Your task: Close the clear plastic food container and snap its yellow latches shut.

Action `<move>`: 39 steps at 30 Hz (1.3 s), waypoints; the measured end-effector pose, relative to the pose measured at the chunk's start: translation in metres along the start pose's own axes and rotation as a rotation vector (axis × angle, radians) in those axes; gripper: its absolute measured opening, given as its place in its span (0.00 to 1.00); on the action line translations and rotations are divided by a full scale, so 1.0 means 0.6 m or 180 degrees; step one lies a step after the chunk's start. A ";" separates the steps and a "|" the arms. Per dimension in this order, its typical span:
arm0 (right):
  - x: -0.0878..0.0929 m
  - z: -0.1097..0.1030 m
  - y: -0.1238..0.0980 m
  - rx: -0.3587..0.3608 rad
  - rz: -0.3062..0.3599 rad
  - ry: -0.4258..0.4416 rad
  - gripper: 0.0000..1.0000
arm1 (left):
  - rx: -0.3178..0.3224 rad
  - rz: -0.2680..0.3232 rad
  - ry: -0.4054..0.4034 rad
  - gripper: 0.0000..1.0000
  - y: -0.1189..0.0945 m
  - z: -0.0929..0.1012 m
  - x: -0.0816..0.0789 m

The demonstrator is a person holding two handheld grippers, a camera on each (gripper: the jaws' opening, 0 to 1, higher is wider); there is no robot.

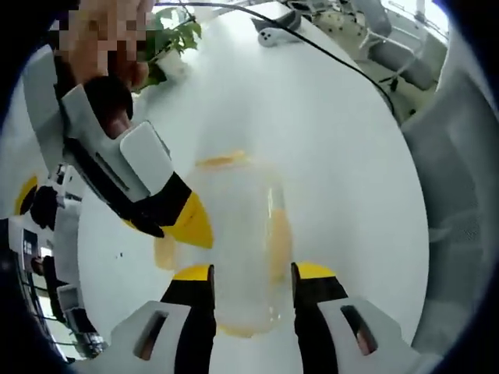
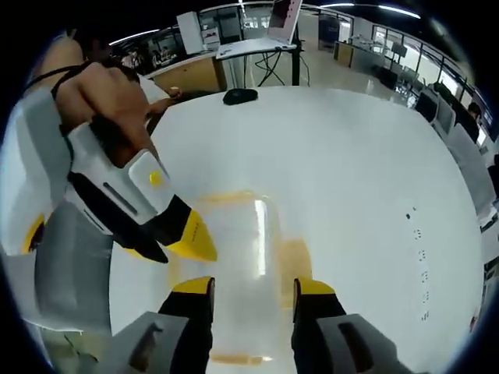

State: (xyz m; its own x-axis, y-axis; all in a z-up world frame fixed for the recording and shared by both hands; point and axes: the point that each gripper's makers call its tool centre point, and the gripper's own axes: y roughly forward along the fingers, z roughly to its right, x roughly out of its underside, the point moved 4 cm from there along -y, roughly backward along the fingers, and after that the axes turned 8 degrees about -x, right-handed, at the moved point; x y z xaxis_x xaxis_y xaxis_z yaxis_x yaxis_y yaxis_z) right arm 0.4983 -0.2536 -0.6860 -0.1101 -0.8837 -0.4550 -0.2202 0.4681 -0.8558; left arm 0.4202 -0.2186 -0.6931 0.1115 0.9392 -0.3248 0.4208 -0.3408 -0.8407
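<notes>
My left gripper (image 1: 252,282) stands with its jaws spread either side of the near end of the clear plastic food container with yellow latches (image 1: 238,238). Whether the pads touch its walls I cannot tell. In the right gripper view my right gripper (image 2: 252,296) straddles the same box (image 2: 234,265) with its jaws likewise apart. Each view also shows the other gripper coming in from the left, its yellow tip (image 1: 191,222) just beside the container's long side.

The container rests on the round white table (image 1: 335,132), nearer my edge than the far one. Its lid looks down, though the plastic is too washed-out to say whether it is fully seated. One yellow latch (image 2: 295,259) on the long side appears splayed outward rather than snapped in.

My worry: the box is light and the tabletop slick, so pressing a latch from one side without bracing the other could make it skate away or tip. If the lid sits crooked, the latch could ride over the rim and fail to catch.

Farther off, a black cable (image 1: 327,54) crosses the table, and a potted green plant (image 1: 173,39) stands near the far edge.
</notes>
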 end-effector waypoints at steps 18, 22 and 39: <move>0.013 0.005 0.018 -0.0206 -0.0158 0.0004 0.40 | -0.0102 -0.0119 0.0049 0.37 0.014 0.000 0.009; 0.013 0.006 0.019 -0.0255 -0.0188 -0.0019 0.40 | -0.0095 -0.0088 0.0027 0.37 0.015 -0.002 0.011; 0.004 0.012 0.026 -0.0298 -0.0464 0.0091 0.28 | -0.0141 -0.0103 -0.0099 0.30 0.023 -0.008 0.016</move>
State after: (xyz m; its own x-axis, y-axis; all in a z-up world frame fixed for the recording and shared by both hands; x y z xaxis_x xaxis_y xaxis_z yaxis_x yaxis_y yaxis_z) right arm 0.5016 -0.2487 -0.7021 -0.0976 -0.9426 -0.3194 -0.3249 0.3336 -0.8850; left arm 0.4313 -0.2142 -0.7058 0.0694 0.9476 -0.3118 0.4632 -0.3074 -0.8312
